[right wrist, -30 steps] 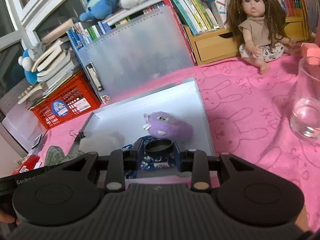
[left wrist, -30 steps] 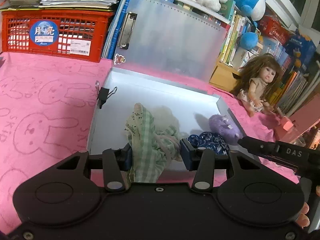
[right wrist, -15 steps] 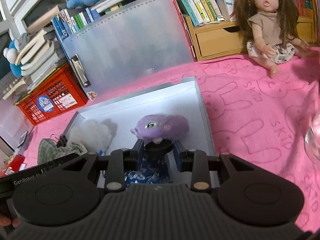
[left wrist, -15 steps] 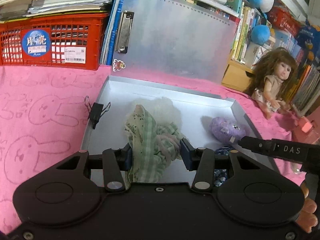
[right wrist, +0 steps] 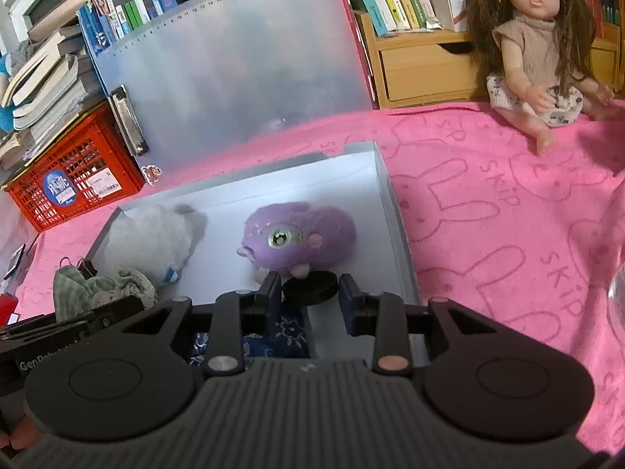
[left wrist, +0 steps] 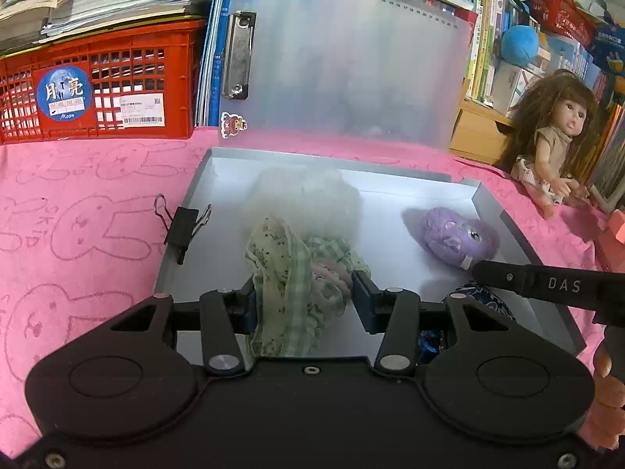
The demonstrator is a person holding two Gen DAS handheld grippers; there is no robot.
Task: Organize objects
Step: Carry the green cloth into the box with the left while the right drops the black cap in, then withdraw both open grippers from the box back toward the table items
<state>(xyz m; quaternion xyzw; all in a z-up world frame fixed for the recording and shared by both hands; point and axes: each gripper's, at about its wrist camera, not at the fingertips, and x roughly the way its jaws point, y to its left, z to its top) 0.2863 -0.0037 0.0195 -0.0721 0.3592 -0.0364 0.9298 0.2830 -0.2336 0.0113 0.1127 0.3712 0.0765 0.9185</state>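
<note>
Left gripper (left wrist: 304, 297): clamped on a green checked cloth bundle (left wrist: 293, 285), held over the near part of the white tray (left wrist: 484, 191). Right gripper (right wrist: 309, 295): closed on a blue patterned pouch (right wrist: 289, 336) with a black round cap (right wrist: 310, 285), at the tray's near edge. Inside the tray, a purple plush toy (right wrist: 297, 238) lies at 12 o'clock from the right gripper; a white fluffy toy (right wrist: 152, 242) lies at 10 o'clock. A black binder clip (left wrist: 181, 226) grips the tray's left wall. Behind the tray stands a translucent clipboard (left wrist: 343, 58); a doll (right wrist: 531, 51) sits at 2 o'clock on the pink cloth (right wrist: 508, 203).
</note>
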